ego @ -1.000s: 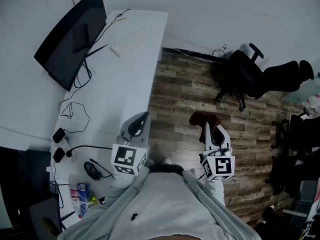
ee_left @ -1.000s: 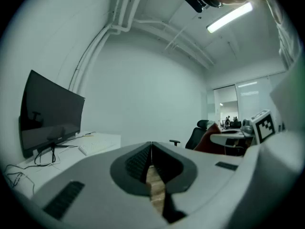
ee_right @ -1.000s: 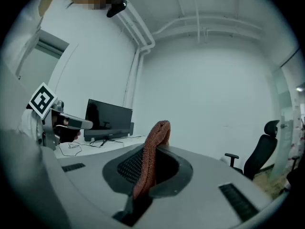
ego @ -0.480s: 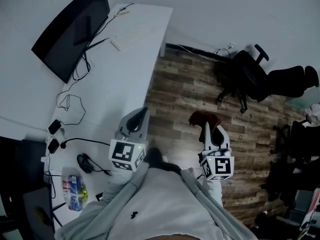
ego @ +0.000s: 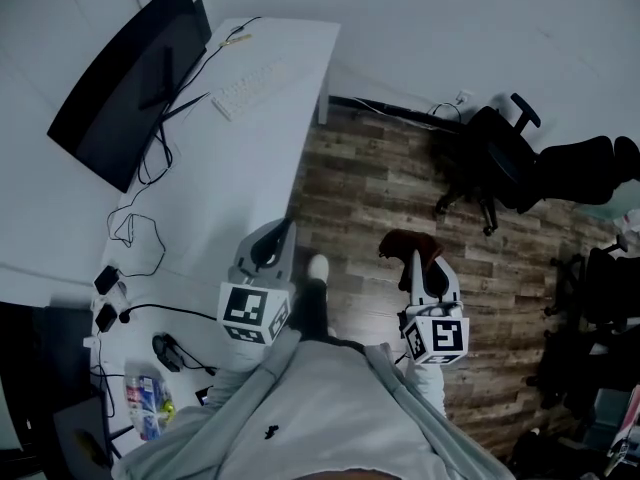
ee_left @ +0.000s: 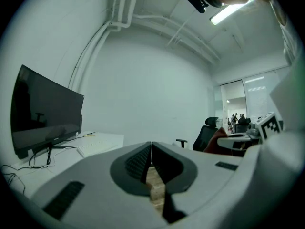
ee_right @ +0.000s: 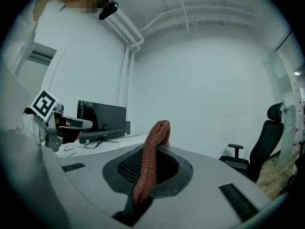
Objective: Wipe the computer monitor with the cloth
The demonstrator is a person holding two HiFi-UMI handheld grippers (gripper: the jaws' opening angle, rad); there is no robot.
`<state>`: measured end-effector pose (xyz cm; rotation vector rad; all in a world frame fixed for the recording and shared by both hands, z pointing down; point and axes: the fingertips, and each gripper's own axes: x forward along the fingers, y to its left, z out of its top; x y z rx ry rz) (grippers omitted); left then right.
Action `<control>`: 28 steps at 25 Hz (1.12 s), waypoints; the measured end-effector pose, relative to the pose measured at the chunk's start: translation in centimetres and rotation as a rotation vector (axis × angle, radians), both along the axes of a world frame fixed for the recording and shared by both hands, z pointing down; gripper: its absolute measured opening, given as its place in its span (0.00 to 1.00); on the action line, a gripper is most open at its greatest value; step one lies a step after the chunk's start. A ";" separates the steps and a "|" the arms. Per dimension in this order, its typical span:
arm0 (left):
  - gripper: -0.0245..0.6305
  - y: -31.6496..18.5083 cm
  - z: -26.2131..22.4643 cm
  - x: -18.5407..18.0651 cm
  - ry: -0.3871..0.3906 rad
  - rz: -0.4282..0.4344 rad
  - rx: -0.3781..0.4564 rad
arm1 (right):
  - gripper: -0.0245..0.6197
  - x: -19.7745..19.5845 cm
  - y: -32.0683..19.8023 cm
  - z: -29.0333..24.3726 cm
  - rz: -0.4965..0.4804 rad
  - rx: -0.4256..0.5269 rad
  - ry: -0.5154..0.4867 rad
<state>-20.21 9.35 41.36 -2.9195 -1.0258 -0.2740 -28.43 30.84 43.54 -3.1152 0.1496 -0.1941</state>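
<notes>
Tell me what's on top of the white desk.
A dark monitor, a white keyboard, loose black cables and plugs. The left gripper and the person's sleeve cover the near corner.

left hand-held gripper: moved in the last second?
Yes, slightly. The left hand-held gripper has drawn ahead along the desk edge, further from the mouse and nearer the monitor.

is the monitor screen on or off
It looks off: the monitor shows a plain black screen in every view, with no picture or glow.
</notes>
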 end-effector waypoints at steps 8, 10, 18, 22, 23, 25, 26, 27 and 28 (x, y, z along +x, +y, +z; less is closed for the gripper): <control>0.07 2.7 0.1 9.8 0.004 0.022 -0.010 | 0.09 9.7 1.4 -0.4 -0.013 -0.015 -0.004; 0.07 3.3 -0.1 12.7 0.009 0.030 -0.011 | 0.09 12.6 1.6 -0.9 -0.016 -0.021 0.002; 0.07 3.8 0.2 21.7 -0.024 0.033 -0.042 | 0.09 22.5 1.6 -1.3 -0.035 -0.034 -0.018; 0.07 3.2 1.0 24.9 -0.049 0.024 -0.068 | 0.09 26.5 0.9 -1.1 -0.056 -0.041 -0.027; 0.07 2.9 1.2 25.5 -0.057 0.015 -0.075 | 0.09 27.4 0.6 -1.0 -0.066 -0.045 -0.032; 0.07 2.1 1.7 26.5 -0.067 -0.012 -0.075 | 0.09 28.9 -0.1 -0.8 -0.094 -0.053 -0.044; 0.07 1.7 1.8 27.0 -0.069 -0.028 -0.073 | 0.09 29.6 -0.6 -0.7 -0.111 -0.056 -0.050; 0.07 1.2 1.9 27.5 -0.070 -0.045 -0.073 | 0.09 30.3 -1.1 -0.5 -0.129 -0.058 -0.056; 0.07 0.8 1.9 27.9 -0.073 -0.063 -0.076 | 0.09 31.0 -1.5 -0.4 -0.147 -0.059 -0.062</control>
